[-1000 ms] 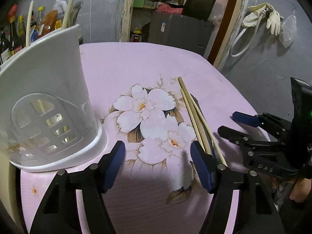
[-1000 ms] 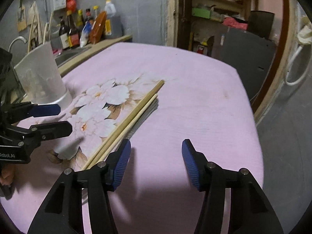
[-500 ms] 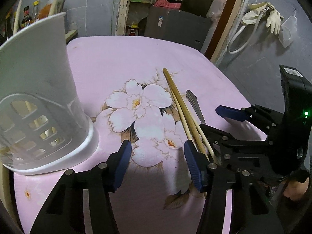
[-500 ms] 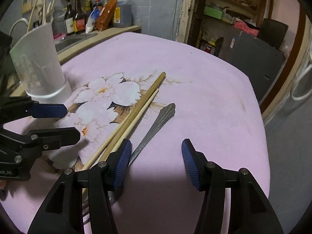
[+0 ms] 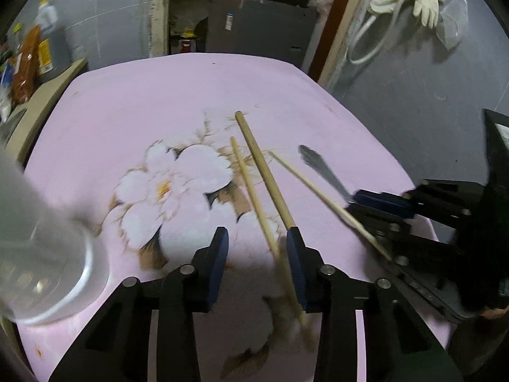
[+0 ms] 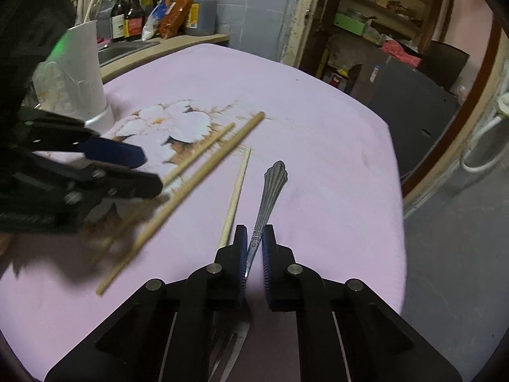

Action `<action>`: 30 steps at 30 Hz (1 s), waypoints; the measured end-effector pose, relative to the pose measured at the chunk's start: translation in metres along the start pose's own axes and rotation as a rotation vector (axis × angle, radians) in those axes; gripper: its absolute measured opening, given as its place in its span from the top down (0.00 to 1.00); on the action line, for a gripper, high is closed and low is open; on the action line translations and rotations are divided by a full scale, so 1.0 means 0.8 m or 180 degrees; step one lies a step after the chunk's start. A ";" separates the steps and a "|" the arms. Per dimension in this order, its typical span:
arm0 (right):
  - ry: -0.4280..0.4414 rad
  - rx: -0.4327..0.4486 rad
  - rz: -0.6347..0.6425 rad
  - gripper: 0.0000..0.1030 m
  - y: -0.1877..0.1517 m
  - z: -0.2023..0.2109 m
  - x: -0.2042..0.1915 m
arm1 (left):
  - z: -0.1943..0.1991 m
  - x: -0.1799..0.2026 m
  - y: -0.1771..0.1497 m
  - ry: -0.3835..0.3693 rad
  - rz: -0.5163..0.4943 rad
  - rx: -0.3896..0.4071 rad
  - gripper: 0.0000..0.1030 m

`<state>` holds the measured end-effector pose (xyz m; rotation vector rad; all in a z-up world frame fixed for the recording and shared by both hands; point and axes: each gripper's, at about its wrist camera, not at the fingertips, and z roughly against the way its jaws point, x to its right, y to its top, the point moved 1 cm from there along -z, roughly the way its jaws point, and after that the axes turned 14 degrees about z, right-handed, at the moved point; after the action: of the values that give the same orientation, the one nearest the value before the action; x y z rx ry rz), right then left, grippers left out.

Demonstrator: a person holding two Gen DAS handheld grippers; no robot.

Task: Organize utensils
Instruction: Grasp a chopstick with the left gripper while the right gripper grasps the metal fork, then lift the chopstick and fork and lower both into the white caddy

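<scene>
Fork lies lower centre, its thin handle pinched by the just-closed right hand-held gripper. The left hand-held gripper, closing, straddles two chopsticks without pressing them. Such a narrow grip could let the fork pivot or slip when lifted off the pink counter.

two close wrist views angled down, facing away, sharing pink tablecloth

Pink floral-clothed table carries white holder, three chopsticks and fork.
</scene>
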<state>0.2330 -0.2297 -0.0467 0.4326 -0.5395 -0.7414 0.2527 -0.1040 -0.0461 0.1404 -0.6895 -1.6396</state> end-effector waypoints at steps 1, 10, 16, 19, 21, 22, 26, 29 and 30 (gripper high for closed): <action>-0.0010 0.0001 -0.0039 0.94 -0.004 0.003 0.004 | -0.004 0.002 0.002 0.0040 -0.0023 -0.0010 0.75; 0.0049 -0.0016 -0.0359 0.93 -0.005 -0.003 0.027 | -0.032 0.009 0.024 0.0133 0.0032 -0.0141 0.84; 0.0209 -0.0151 -0.0604 0.89 0.008 -0.028 0.050 | -0.035 0.001 0.037 0.0183 0.0091 -0.0208 0.94; 0.0312 -0.0221 -0.0671 0.88 0.015 -0.036 0.056 | -0.033 0.000 0.037 0.0172 0.0144 -0.0233 0.96; 0.0313 -0.0263 -0.0614 0.88 0.017 -0.036 0.054 | -0.030 0.001 0.035 0.0145 0.0209 -0.0258 0.97; 0.0283 -0.0286 -0.0561 0.88 0.018 -0.035 0.050 | -0.028 0.000 0.032 0.0124 0.0246 -0.0266 0.98; 0.0206 -0.0285 -0.0443 0.92 0.019 -0.025 0.040 | -0.014 -0.001 0.022 0.0084 0.0316 -0.0193 0.98; 0.0176 -0.0101 -0.0538 0.93 0.007 -0.012 0.036 | 0.007 0.001 0.007 0.0016 0.0320 -0.0022 0.98; 0.0169 -0.0024 -0.0577 0.93 0.002 -0.006 0.034 | 0.013 0.002 0.002 -0.0002 0.0321 0.0025 0.98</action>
<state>0.2537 -0.2478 -0.0413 0.4973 -0.4512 -0.9029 0.2493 -0.1016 -0.0362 0.1093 -0.6929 -1.5407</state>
